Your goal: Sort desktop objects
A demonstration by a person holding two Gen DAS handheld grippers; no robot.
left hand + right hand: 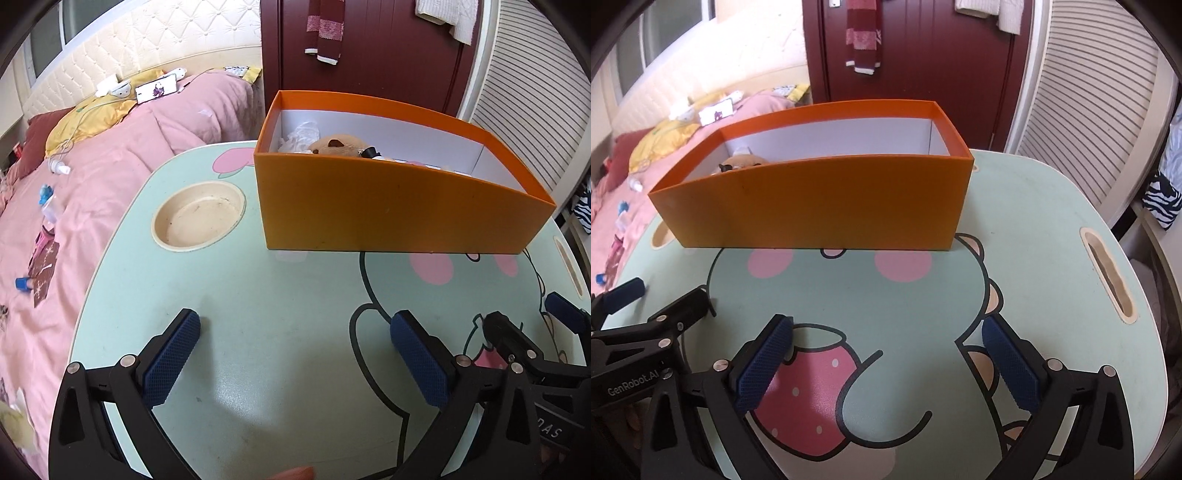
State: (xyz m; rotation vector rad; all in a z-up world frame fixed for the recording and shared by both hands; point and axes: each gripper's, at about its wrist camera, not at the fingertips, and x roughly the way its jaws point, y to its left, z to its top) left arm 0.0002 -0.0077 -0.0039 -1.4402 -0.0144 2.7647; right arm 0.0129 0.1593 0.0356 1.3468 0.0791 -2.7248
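From the left wrist view, the left tool hangs low over the mint-green cartoon tabletop with its 2 blue-padded fingers spread wide apart and nothing between them, only bare printed surface. That empty, wide stance reads as a tool with no load, either done with a drop or ready for a next pick. The orange box stands ahead of this tool and to its right, apart from the pads, and serves as the collecting bin: a brown plush toy, a crumpled white item and a small black-and-white piece beside the toy lie inside at its far-left end, so much of the sorting seems already done. A round cream recess set into the tabletop sits left of the box and holds nothing. The right tool shows at the right edge, close beside the left one. Loose small things lie on the pink bed beyond the tabletop, out of reach of either tool. From the right wrist view, the right tool also stands with its fingers wide apart and empty, above the printed strawberry. The orange box lies straight ahead of it, its long wall facing the tool, well apart from the pads; the plush toy just peeks over the rim at the left end. No loose object shows on the tabletop between box and tool. The left tool reaches in at the lower left.
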